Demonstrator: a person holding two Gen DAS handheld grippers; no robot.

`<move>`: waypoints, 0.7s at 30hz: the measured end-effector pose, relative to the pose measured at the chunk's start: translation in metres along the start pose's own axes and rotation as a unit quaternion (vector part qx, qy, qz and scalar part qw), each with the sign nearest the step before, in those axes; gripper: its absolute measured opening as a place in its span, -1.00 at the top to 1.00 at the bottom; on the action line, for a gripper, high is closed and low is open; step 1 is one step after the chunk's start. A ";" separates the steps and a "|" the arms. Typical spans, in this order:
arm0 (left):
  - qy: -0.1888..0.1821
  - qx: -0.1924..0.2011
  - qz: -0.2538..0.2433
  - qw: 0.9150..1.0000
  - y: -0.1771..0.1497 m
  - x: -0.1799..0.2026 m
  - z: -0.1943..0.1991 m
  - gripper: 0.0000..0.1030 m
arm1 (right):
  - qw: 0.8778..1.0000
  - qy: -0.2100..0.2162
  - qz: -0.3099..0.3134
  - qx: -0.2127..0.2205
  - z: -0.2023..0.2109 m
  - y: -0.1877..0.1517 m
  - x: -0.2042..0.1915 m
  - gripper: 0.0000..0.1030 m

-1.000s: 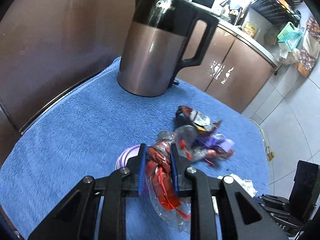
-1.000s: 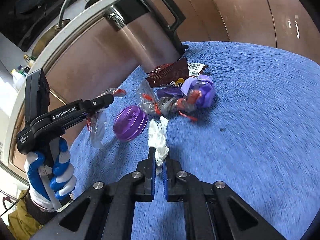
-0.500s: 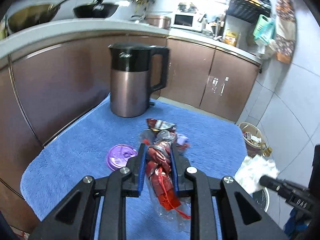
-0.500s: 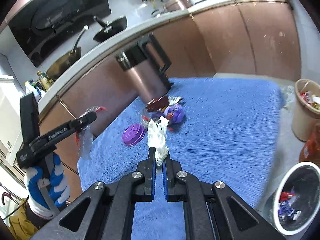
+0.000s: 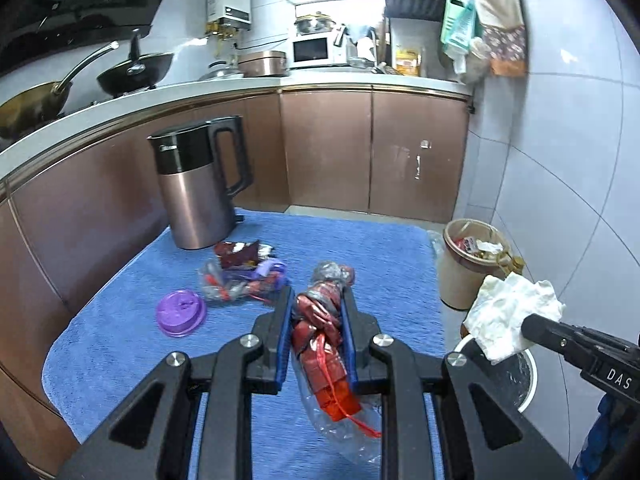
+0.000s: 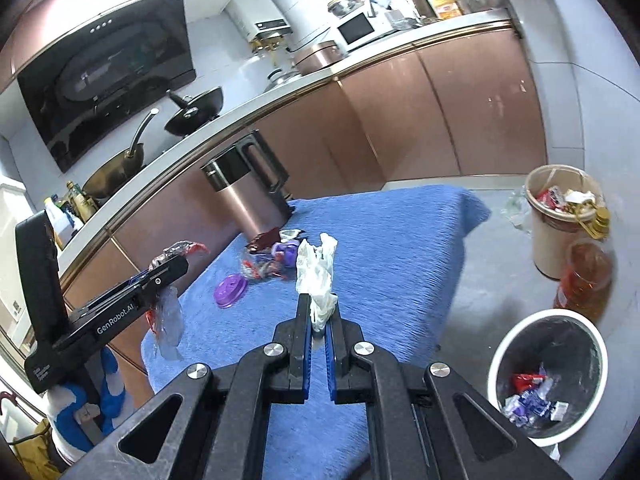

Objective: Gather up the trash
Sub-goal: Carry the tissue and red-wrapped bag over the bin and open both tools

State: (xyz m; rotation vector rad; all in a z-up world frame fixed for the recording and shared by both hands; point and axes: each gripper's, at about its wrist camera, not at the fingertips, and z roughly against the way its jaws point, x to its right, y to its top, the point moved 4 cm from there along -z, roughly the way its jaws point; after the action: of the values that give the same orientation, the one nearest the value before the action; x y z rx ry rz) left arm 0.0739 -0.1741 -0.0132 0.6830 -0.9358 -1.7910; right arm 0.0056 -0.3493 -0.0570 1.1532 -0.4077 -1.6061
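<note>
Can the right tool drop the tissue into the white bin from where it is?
Probably yes. The right tool is shut on the tissue, up over the blue towel. The white bin stands open on the floor down to its right, with nothing in between.

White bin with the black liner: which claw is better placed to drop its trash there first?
Probably the right claw. Its white tissue hangs near the white bin in both views, while the left claw holds its red wrapper above the blue towel.

Home kitchen: range hood point(image 6: 108, 92), wok point(image 5: 28, 106), microwave point(image 5: 312, 51), brown cabinets point(image 5: 372, 152), kettle point(image 5: 196, 184).
</note>
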 end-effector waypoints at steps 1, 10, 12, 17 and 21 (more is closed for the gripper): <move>-0.001 -0.001 -0.003 1.000 -0.002 0.006 -0.001 0.61 | 1.000 -0.001 -0.001 0.000 0.002 -0.001 0.003 0.88; -0.015 -0.026 -0.021 0.999 -0.019 0.041 -0.017 0.61 | 1.000 -0.019 -0.017 -0.001 0.015 -0.011 0.036 0.89; -0.024 -0.031 -0.026 0.999 -0.021 0.049 -0.020 0.61 | 0.999 -0.026 -0.024 -0.002 0.017 -0.014 0.046 0.88; -0.049 -0.044 -0.051 0.997 -0.023 0.079 -0.032 0.61 | 0.998 -0.050 -0.043 -0.002 0.020 -0.018 0.072 0.88; -0.075 -0.055 -0.071 0.993 -0.022 0.109 -0.045 0.61 | 0.994 -0.087 -0.064 -0.003 0.024 -0.023 0.100 0.89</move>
State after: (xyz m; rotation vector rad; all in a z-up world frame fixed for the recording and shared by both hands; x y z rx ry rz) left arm 0.0569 -0.2827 -0.0609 0.5621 -0.8983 -2.0262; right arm -0.0235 -0.4357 -0.1097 1.0559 -0.4477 -1.8254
